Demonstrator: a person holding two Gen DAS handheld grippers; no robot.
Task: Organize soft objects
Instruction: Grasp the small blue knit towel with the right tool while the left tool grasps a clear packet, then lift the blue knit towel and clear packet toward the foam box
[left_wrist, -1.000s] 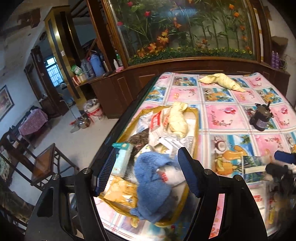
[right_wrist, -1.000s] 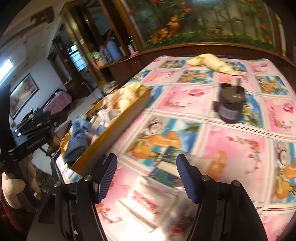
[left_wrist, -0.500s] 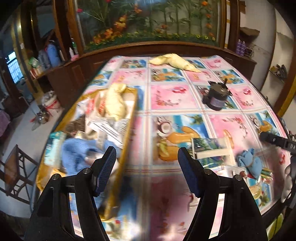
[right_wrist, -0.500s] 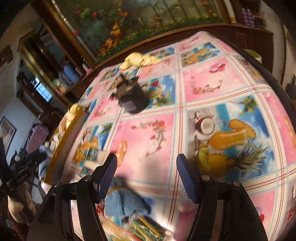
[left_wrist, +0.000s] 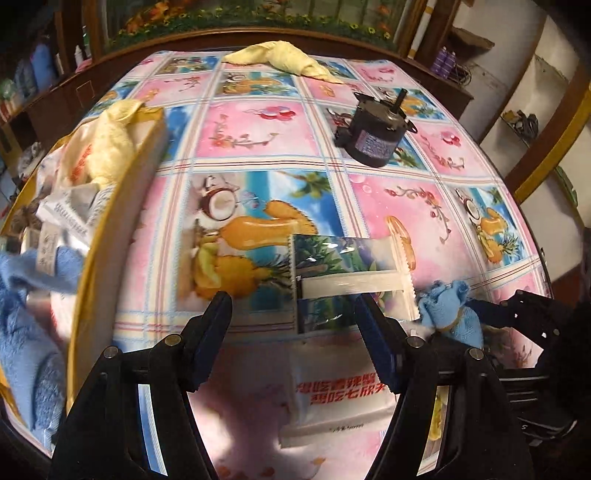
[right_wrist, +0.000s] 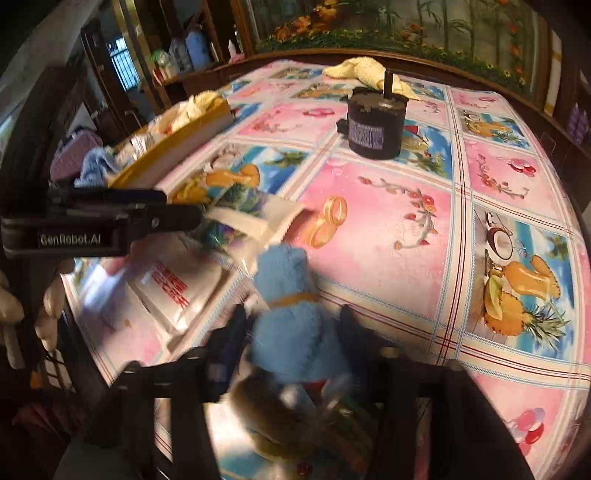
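Observation:
A small blue plush cloth (right_wrist: 291, 317) with a yellow band lies near the table's front edge. My right gripper (right_wrist: 291, 332) has its jaws closing on it, and both blurred fingers touch its sides. The same cloth (left_wrist: 448, 310) shows at the right of the left wrist view. My left gripper (left_wrist: 293, 314) hangs open above a green and white packet (left_wrist: 332, 280) and a white packet with red print (left_wrist: 340, 391), with nothing between its fingers. The yellow tray (left_wrist: 110, 221) at the left holds a blue towel (left_wrist: 26, 314), a yellow towel (left_wrist: 107, 147) and packets.
A black motor (left_wrist: 373, 136) stands on the flowered tablecloth right of centre. Another yellow towel (left_wrist: 280, 59) lies at the table's far edge, below a wooden cabinet. More small items sit blurred under the right gripper. The table's rim curves close on the right.
My left gripper swung right from over the tray and sank toward the packets. My right gripper turned back to the blue cloth and its jaws narrowed around it.

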